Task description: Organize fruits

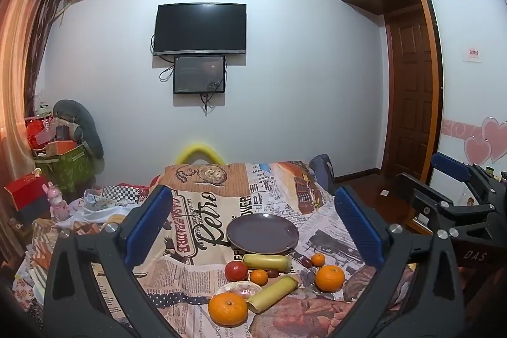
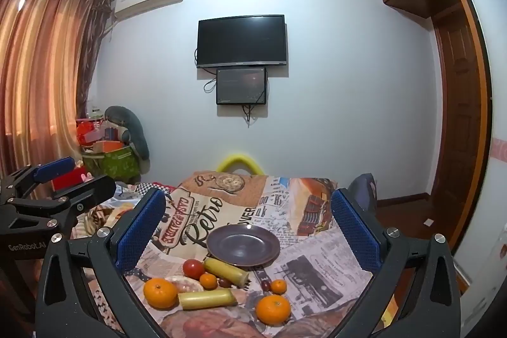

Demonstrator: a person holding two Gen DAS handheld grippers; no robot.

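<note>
Fruits lie loose on the printed cloth just in front of the empty dark plate (image 2: 244,243), both tools, left tool (image 1: 253,224) and right tool (image 2: 250,227), gaping wide and holding nothing, so a careless nudge could roll the big orange (image 2: 273,309) off the counter.

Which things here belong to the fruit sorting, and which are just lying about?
Job:
- plate
- large oranges
- small oranges
- tomato
- yellow pieces

Lying about:
- TV
- rabbit figurine
- green box
</note>
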